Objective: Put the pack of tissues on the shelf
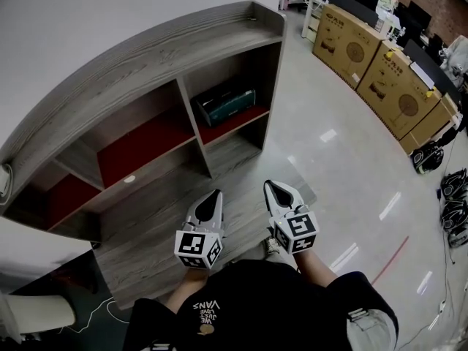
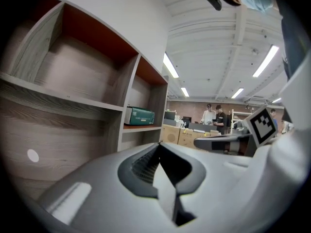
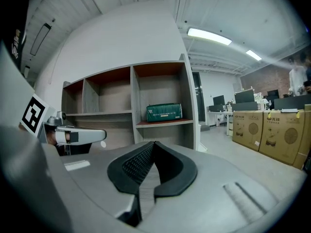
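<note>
The pack (image 1: pixel 225 104) is on the shelf (image 1: pixel 146 64). It's green and lying flat on the red board of the top right bay, well inside the edge, with nothing touching it. The right gripper view has it square ahead (image 3: pixel 164 112), sitting level with wood walls on both sides.

Both tools are off it. The left gripper (image 1: pixel 213 199) is clenched on nothing, its jaws pressed together with only air past the tips. The right gripper (image 1: pixel 276 192) is the same, clamped tight and empty. The two sit side by side low in front of the person, pointing at the shelf and well apart from the pack.

So which step is this? By the look of it the placing is done and this is the finish. I'd say the next move asks for little: keep both tools clear of the bay, and nudge the pack only if it needs to go deeper, which it doesn't seem to.

Now the bays. Top right holds the pack. The top middle and top left, both red-floored, look bare, though the left one is partly hidden. The lower wood bays show nothing but a small white dot (image 1: pixel 129 179). Out on the floor the cardboard boxes (image 1: pixel 351 42) are closed, so their contents are anyone's guess.
</note>
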`<state>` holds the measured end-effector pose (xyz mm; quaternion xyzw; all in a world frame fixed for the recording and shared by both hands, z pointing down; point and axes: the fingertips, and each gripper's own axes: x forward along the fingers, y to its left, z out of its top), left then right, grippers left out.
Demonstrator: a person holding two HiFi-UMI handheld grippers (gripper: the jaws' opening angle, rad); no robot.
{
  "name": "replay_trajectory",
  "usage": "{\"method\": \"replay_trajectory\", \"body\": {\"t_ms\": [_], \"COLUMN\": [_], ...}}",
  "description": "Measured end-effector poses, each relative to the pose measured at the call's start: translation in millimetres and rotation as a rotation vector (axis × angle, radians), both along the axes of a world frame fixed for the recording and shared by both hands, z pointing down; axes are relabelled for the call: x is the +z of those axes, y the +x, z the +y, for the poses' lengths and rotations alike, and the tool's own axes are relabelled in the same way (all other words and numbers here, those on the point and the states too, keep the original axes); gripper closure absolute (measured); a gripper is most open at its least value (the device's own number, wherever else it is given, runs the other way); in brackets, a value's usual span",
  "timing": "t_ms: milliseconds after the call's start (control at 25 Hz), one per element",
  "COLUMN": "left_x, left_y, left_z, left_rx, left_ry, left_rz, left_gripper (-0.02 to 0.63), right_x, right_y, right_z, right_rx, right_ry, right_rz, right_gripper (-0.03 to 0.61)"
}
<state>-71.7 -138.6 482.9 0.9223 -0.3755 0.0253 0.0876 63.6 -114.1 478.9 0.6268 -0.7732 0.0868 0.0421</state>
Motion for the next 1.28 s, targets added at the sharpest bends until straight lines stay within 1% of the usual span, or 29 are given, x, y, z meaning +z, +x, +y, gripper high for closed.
{"method": "replay_trajectory", "body": {"t_ms": [280,440,640,880,1280], "left_x": [14,20,24,24,29], "left_y": [-2,-7,-10,-9,-15], "left_z": [14,18,20,20,19], "left_rx": [0.03,0.035,0.036,0.039,0.023], "left_ry": [-0.036,-0.042,-0.053,-0.067,-0.082], "left_rz": [-0.003,-0.024,-0.029,-0.012,-0.01], "left_gripper": [0.563,0.563,0.563,0.563,0.563], "right_x": [13,19,21,26,27], "right_y": [-5,-8,-13,-16,-17], "right_z": [15,19,21,21,20], "right_rx": [0.014,0.022,0.015,0.007,0.014], "right_ry": [-0.045,-0.065,-0.075,-0.093,-0.095], "right_rz": [0.007,0.01,0.01,0.015,0.018], "right_gripper": [0.575,0.575,0.575,0.575,0.575]}}
